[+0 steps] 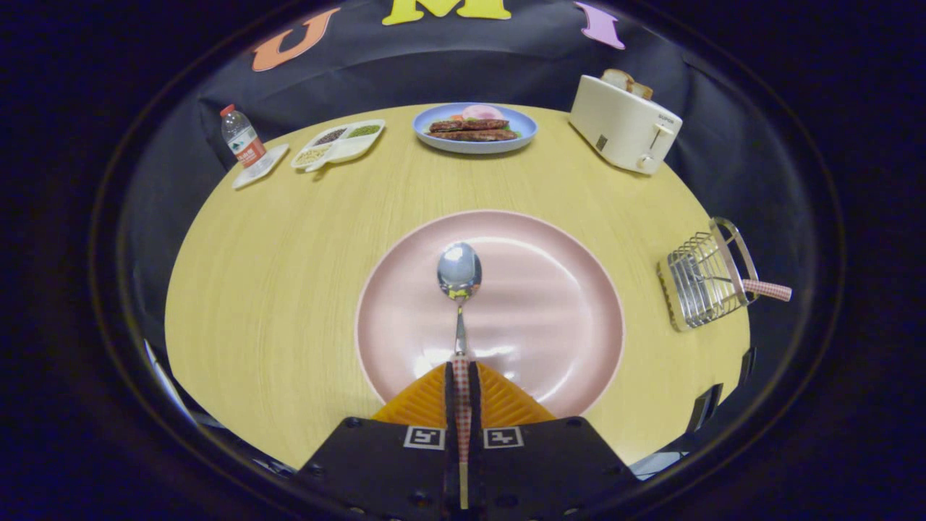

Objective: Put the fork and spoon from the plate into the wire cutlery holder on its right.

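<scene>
A round wooden table carries everything. At its centre lies a pink plate, and the spoon stretches over it, bowl pointing away. The gripper pinches the spoon's checked handle, both fingers pressed against it. The toaster stands at the far right. The wire cutlery holder sits right of the plate; a checked handle, probably the fork, pokes from it. A blue food plate, snack tray and water bottle line the far edge.
</scene>
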`<state>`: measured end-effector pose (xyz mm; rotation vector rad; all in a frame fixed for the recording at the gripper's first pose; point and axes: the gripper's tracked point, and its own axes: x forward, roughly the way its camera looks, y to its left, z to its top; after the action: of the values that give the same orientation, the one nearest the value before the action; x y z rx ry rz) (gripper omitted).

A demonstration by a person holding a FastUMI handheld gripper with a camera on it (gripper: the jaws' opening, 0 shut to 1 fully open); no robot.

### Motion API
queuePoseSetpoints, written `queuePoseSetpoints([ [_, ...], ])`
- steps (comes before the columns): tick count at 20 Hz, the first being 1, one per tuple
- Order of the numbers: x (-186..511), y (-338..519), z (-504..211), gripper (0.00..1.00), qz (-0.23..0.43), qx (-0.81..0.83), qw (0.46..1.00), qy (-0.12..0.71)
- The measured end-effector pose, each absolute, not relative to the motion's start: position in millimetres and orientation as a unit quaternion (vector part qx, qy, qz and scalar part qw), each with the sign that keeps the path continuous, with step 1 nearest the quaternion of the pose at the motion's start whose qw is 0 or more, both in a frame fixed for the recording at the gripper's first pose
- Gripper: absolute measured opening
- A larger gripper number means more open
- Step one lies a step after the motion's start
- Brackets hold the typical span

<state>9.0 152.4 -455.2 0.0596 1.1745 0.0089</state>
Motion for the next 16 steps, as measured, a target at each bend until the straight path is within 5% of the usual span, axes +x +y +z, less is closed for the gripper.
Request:
queuePoseSetpoints([
  [16,16,33,-360,0.04,0.103,-0.020,0.831,0.547],
])
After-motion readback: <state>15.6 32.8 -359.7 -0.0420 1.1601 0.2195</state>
